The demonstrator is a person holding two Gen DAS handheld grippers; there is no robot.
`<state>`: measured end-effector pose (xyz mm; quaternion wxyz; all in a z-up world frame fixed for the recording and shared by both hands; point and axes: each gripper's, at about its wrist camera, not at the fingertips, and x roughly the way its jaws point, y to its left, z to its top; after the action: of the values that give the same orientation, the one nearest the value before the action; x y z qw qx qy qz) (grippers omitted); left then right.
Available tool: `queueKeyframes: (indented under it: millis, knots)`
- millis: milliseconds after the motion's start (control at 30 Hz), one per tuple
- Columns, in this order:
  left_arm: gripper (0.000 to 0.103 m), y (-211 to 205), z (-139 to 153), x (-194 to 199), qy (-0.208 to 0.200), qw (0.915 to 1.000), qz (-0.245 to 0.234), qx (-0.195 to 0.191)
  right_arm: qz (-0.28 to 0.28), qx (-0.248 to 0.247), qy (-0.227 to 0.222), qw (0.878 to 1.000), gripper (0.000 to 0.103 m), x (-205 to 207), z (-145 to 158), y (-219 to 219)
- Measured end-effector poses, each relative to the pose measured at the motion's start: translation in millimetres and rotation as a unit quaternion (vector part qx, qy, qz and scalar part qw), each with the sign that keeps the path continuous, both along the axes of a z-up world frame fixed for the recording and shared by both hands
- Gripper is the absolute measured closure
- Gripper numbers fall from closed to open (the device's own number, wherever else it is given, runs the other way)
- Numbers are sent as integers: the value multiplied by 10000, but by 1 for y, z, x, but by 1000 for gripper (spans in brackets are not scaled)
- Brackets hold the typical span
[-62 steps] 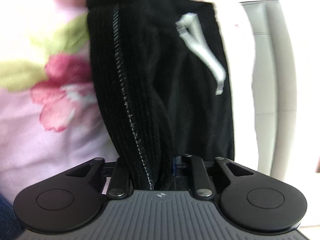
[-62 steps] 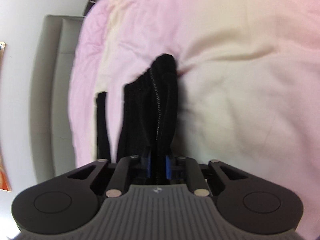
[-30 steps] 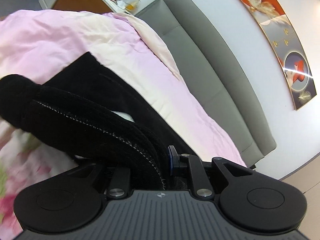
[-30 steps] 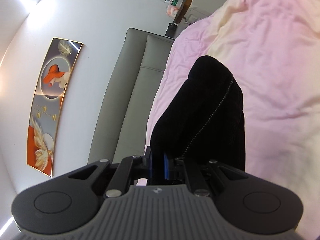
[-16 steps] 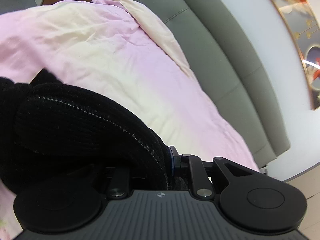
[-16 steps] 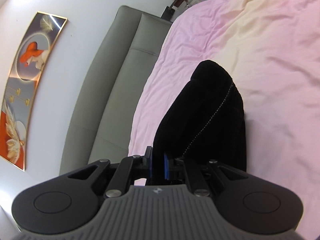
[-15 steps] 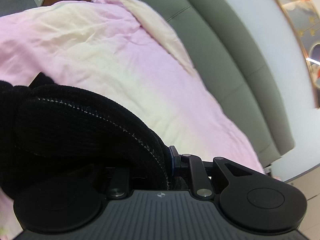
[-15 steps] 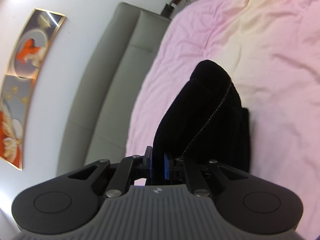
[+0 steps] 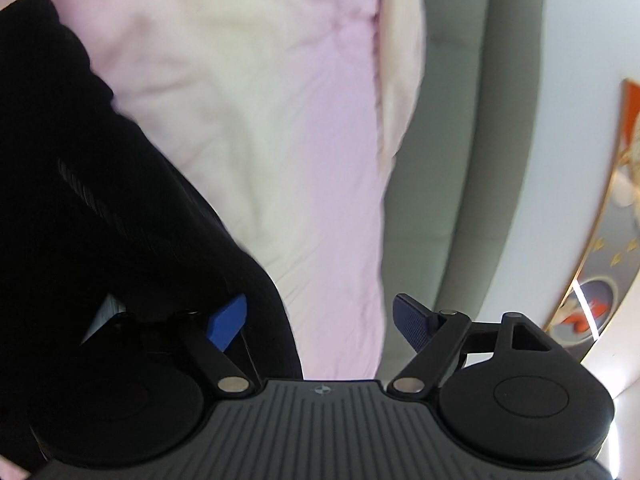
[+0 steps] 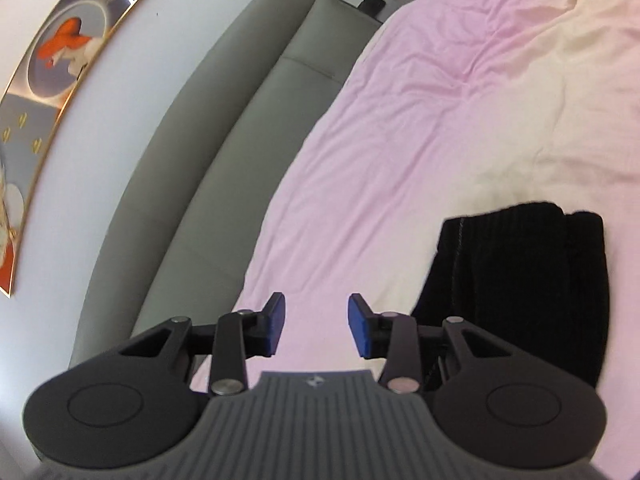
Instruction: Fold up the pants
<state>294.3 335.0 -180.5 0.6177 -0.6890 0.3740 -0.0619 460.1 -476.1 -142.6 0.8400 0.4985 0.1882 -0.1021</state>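
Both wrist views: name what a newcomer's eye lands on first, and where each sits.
The black pants stand out most, a dark folded bundle lying on the pale pink bedspread, at the right of the right wrist view. Next come the blue pads of the right gripper, jaws just opened with nothing between them; the left gripper has likewise just opened, with the pants bulking against its left side. On the white wall hangs a gold-framed orange picture, above a grey headboard.

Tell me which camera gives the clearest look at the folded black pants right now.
The right wrist view: the black pants lie folded on the pink bedspread with their outline mostly visible, beside the open right hand-held gripper. The left wrist view shows only a close dark mass filling its left side, partly covering the left hand-held gripper.
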Motion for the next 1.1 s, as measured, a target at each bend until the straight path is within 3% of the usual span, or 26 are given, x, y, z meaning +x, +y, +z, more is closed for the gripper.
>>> queueKeyframes:
  millis: [33, 100, 233, 300, 333, 367, 400, 467, 500, 533, 567, 633, 700, 767, 933, 1100]
  knots:
    - [8, -4, -1, -7, 186, 9996, -224, 12, 110, 15, 50, 9999, 70, -4, -6, 4]
    - [8, -8, 1, -26, 88, 9990, -429, 74, 352, 17, 169, 9992, 70, -20, -20, 17]
    - [8, -8, 22, -76, -780, 9935, -833, -6, 916, -173, 443, 9947, 70, -42, -39, 48]
    - [7, 2, 36, -119, -1134, 9913, -487, 456, 1145, -340, 539, 9914, 70, -62, -44, 68]
    - [6, 9, 42, -144, -1151, 9884, -95, 988, 1233, -383, 562, 9900, 70, -72, -48, 75]
    - [4, 11, 48, -168, -1070, 9806, 266, 1619, 1289, -384, 573, 9893, 70, -80, -51, 80]
    - [4, 12, 53, -184, -1013, 9659, 527, 2324, 1319, -377, 572, 9889, 70, -91, -55, 84]
    - [4, 5, 54, -215, -1041, 9256, 822, 3545, 1352, -312, 588, 9886, 70, -110, -60, 91]
    - [4, -1, 48, -232, -1028, 9094, 937, 3921, 1354, -287, 612, 9885, 70, -121, -62, 95]
    - [4, -6, 39, -241, -898, 9028, 1020, 4079, 1348, -273, 640, 9884, 70, -128, -64, 96]
    - [4, -10, 26, -247, -718, 9060, 1022, 4045, 1347, -268, 658, 9883, 70, -138, -64, 100]
    - [9, -19, 3, -251, -415, 9246, 1018, 3647, 1329, -287, 674, 9884, 70, -157, -65, 106]
    - [12, -25, -12, -248, -425, 9411, 1036, 3191, 1272, -220, 682, 9893, 70, -172, -68, 109]
    - [12, -35, -14, -237, -559, 9514, 775, 2927, 1214, -49, 698, 9901, 70, -192, -71, 113]
    - [13, -29, -39, -216, -288, 9618, 803, 2601, 1304, 265, 631, 9891, 69, -231, -80, 133]
    - [16, -16, -58, -228, -108, 9656, 1488, 2128, 1475, 358, 661, 9862, 65, -255, -88, 146]
